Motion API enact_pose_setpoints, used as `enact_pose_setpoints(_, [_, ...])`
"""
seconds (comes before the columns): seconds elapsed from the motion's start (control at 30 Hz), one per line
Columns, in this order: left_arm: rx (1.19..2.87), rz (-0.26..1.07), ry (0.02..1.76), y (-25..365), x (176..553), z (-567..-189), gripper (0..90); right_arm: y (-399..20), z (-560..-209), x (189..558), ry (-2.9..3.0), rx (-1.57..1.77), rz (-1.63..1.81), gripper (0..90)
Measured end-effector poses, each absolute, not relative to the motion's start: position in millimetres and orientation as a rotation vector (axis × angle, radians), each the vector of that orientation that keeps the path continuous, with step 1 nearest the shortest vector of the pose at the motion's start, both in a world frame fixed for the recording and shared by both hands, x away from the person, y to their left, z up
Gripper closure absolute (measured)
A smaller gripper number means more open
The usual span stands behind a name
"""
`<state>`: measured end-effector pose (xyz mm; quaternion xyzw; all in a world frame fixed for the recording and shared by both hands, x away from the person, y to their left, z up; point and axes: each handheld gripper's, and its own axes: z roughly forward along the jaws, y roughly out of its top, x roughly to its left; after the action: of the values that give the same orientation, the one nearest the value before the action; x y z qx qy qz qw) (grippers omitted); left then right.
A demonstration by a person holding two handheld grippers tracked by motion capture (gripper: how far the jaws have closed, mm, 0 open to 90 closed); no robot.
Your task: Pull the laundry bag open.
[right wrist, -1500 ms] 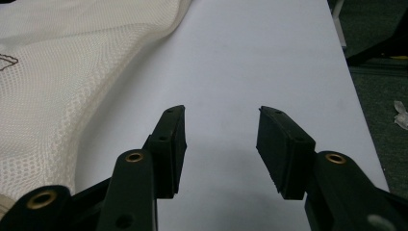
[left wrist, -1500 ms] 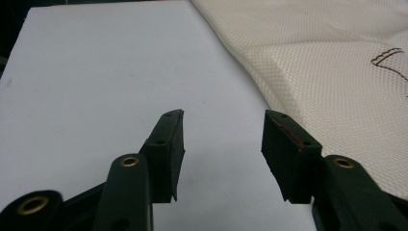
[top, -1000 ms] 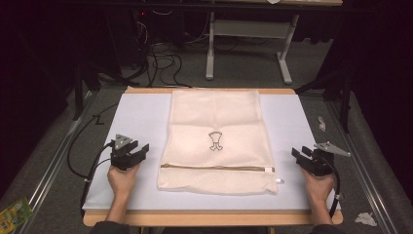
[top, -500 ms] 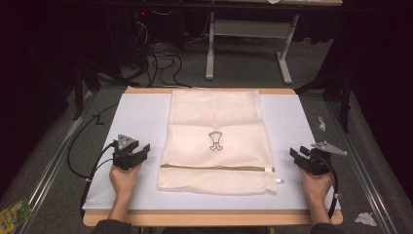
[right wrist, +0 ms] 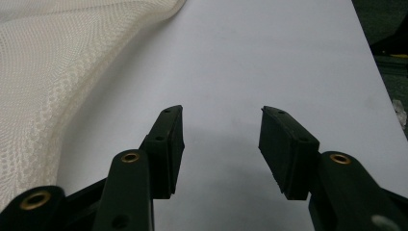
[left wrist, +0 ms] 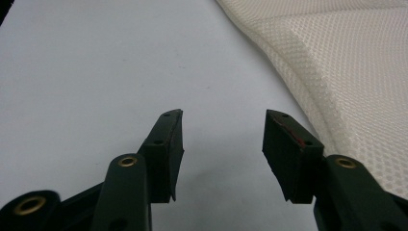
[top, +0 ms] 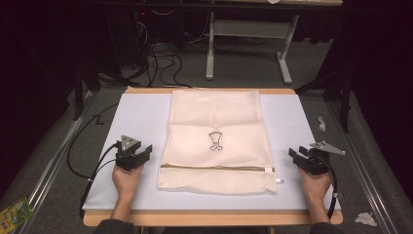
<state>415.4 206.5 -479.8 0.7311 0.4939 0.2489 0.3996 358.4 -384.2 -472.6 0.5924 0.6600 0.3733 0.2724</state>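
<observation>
A cream mesh laundry bag [top: 216, 139] lies flat in the middle of the white table top [top: 136, 119], with a brown zip [top: 216, 168] near its front edge and a small dark emblem [top: 215, 141] at its centre. My left gripper [top: 142, 155] rests on the table just left of the bag, open, nothing between its jaws; the bag's mesh edge [left wrist: 308, 72] lies to its right. My right gripper [top: 295, 157] sits on the table right of the bag, open and empty, with the mesh [right wrist: 57, 62] off to its left.
The table's wooden front edge [top: 209, 219] runs close to the person's forearms. Black cables [top: 85, 161] trail from the left gripper over the table's left side. A metal frame [top: 243, 44] and more cables stand on the floor behind the table. Crumpled paper scraps [top: 364, 218] lie at the right.
The right gripper's jaws have spread slightly wider. Both hands stay about where they were beside the bag.
</observation>
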Motion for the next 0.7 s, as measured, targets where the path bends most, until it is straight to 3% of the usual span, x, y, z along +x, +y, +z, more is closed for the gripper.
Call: enact_pose_setpoints(0.7, [1.877, 0.647, 1.235, 203.3, 413.6, -482.8, 48.3, -381.3, -474.3, 357.3, 1.789, 1.569, 0.988, 51.0])
